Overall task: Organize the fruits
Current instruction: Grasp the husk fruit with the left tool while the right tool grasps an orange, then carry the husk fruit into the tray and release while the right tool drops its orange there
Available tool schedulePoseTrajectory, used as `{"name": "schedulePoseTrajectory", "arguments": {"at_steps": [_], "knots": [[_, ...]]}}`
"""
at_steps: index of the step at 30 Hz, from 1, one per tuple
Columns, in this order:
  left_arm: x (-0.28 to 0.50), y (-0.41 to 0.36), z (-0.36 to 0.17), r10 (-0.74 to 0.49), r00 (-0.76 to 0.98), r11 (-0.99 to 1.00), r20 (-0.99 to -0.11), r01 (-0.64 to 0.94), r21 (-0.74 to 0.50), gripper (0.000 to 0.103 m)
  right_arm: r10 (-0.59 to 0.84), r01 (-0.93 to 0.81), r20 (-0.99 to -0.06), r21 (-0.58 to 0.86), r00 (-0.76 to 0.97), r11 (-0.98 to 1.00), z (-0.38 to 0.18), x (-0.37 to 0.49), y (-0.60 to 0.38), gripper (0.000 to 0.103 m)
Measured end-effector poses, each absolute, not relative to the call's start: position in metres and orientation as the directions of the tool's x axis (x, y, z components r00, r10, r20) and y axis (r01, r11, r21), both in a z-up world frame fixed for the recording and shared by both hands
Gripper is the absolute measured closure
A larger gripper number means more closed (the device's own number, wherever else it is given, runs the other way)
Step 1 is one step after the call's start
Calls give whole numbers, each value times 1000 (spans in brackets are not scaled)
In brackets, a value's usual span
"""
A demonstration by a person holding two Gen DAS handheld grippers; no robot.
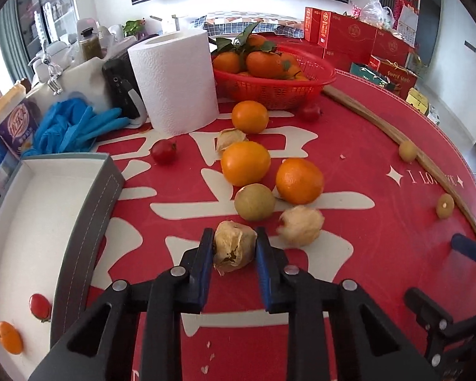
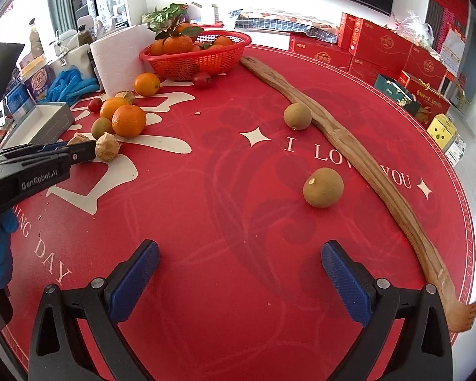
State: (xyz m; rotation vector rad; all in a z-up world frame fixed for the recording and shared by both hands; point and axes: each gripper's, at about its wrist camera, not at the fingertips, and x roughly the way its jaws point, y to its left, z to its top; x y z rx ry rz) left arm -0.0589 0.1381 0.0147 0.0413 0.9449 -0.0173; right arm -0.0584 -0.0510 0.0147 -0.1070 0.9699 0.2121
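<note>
My left gripper (image 1: 234, 238) is shut on a papery husked fruit (image 1: 233, 250) low over the red tablecloth. A second husked fruit (image 1: 301, 225) lies just right of it. Beyond them sit a green-brown round fruit (image 1: 254, 202), three oranges (image 1: 245, 162) (image 1: 299, 180) (image 1: 250, 116) and a cherry tomato (image 1: 163, 151). The grey box (image 1: 89, 209) on the left holds a cherry tomato (image 1: 39, 306) and a small orange (image 1: 9, 337). My right gripper (image 2: 240, 249) stands open with nothing between its fingers. Two green-brown fruits (image 2: 323, 187) (image 2: 297, 116) lie ahead of it.
A red basket (image 1: 320, 79) of leafy oranges stands at the back, with a paper roll (image 1: 174, 82) and blue gloves (image 1: 76, 125) to its left. A long wooden back scratcher (image 2: 349, 146) curves along the table's right side. Red gift boxes (image 2: 380, 47) stand beyond the table.
</note>
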Motion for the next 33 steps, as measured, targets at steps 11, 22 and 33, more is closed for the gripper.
{"name": "schedulePoseTrajectory", "arguments": {"at_steps": [11,22,33], "knots": [[-90,155,16,37,591,999,-806,-14,35,76,268,-193,-828,196,492,961,26,-8,-63,1],[-95,159,14,33,606,999,-795,-34,15,76,371,-347,-789,214,490,913,47,28,12,1],[-101,168,19,-7,616,999,-787,-36,-37,76,463,-348,-792,337,397,875,31,40,31,67]]}}
